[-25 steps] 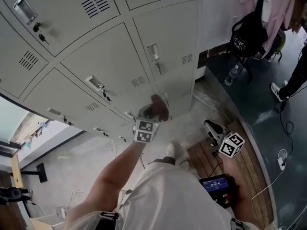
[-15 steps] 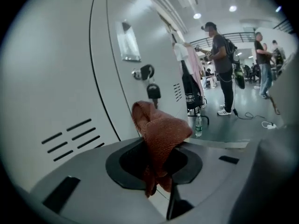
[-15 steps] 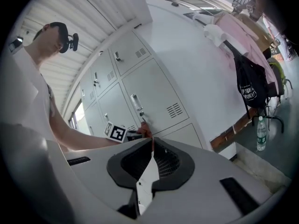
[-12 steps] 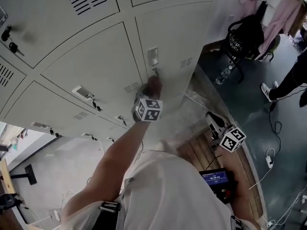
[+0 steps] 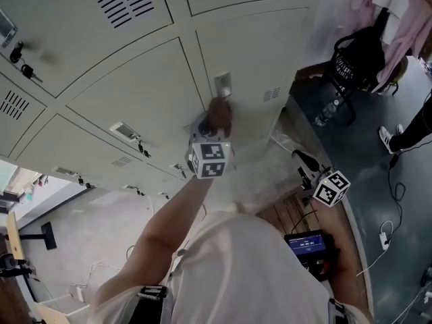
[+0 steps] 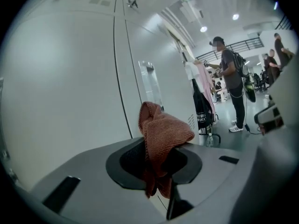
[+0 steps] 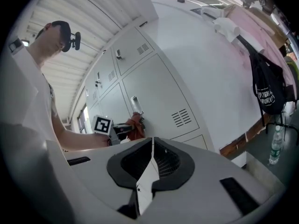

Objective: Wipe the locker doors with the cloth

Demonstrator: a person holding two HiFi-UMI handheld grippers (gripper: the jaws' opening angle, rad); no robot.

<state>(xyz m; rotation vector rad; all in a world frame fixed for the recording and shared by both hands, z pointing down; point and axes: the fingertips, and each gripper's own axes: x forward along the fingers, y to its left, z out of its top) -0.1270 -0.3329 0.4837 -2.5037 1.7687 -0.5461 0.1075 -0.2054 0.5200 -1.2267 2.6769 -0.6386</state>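
Observation:
My left gripper [image 5: 214, 123] is shut on a reddish-brown knitted cloth [image 5: 219, 114] and presses it against a pale grey locker door [image 5: 253, 59], just under that door's metal handle plate [image 5: 222, 84]. In the left gripper view the cloth [image 6: 160, 134] bunches up out of the closed jaws, with the door [image 6: 60, 87] close behind it. My right gripper [image 5: 309, 174] hangs low at the right, away from the lockers, shut and holding nothing. The right gripper view shows the cloth [image 7: 135, 125] at the door handle [image 7: 134, 104].
More locker doors [image 5: 128, 100] with keys and vents run off to the left. A black bag [image 5: 358, 63] and pink clothes [image 5: 398, 19] hang at the right, with a water bottle [image 5: 325, 112] on the dark floor. A person [image 6: 231, 87] stands beyond.
The left gripper has carried the cloth up the locker door, from below the handle to right under its plate. The right gripper has stayed low at the right.

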